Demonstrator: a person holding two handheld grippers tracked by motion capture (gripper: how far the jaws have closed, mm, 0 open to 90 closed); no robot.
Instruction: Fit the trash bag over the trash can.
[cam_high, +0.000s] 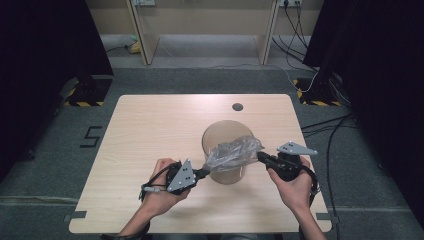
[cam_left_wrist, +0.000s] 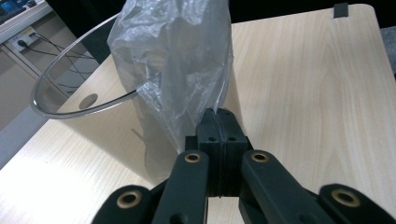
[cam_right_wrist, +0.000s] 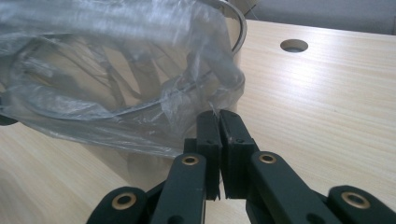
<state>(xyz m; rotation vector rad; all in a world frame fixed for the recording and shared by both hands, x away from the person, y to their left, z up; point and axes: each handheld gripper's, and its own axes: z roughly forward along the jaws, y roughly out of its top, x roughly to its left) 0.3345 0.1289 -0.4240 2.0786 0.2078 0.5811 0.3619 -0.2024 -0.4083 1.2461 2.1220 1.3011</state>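
The plastic bag (cam_high: 233, 151) hides the clear container's near rim (cam_high: 220, 150).

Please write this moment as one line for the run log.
left gripper: shut on plastic bag | right gripper: shut on plastic bag | bag: stretched between both, over rim of clear container | table

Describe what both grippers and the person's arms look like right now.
Each gripper is black plastic: the left gripper and right gripper carry a grey three-cornered plate on top. Their jaw links show brass-coloured pivot rings. Black cables trail from both. The forearms are bare, with no sleeves visible.
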